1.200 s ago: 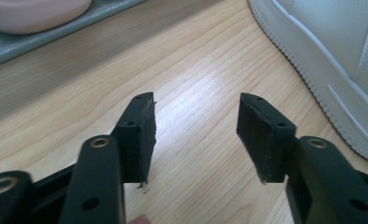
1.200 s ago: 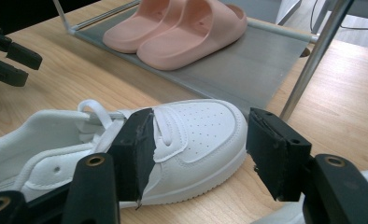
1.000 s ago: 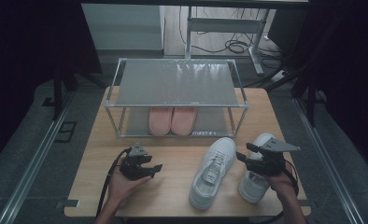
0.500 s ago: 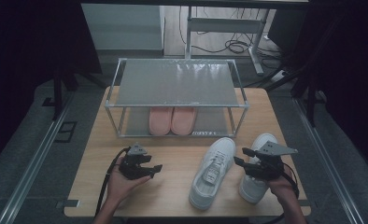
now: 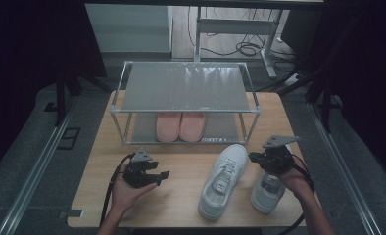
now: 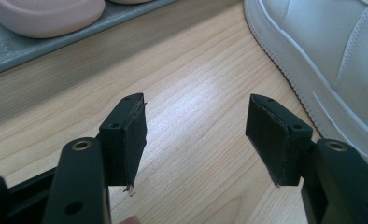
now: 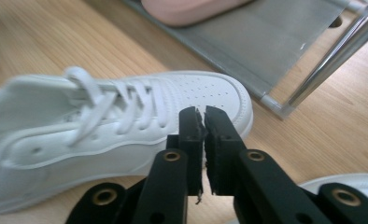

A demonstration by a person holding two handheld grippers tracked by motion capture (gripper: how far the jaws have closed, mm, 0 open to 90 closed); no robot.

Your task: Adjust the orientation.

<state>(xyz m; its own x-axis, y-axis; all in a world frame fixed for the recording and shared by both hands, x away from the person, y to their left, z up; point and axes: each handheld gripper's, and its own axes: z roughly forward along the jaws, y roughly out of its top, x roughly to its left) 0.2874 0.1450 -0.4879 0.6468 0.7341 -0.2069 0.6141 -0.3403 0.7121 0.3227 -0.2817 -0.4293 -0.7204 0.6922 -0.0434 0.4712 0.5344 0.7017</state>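
On a wooden surface in front of a low metal shoe rack, a person holds a hand-held gripper in each hand beside a pair of white sneakers. The right hand-held gripper hovers above the right-hand sneaker, its jaws having just clenched together with nothing between them; its own camera shows them pressed almost flush, pointing toward the toe of the left-hand sneaker. That shoe lies at a slant near the middle of the surface, its toe toward the rack. The left hand-held gripper rests low over the wood, well apart from the shoes, its jaws spread wide and empty. A pair of pink slippers sits on the rack's lower shelf.
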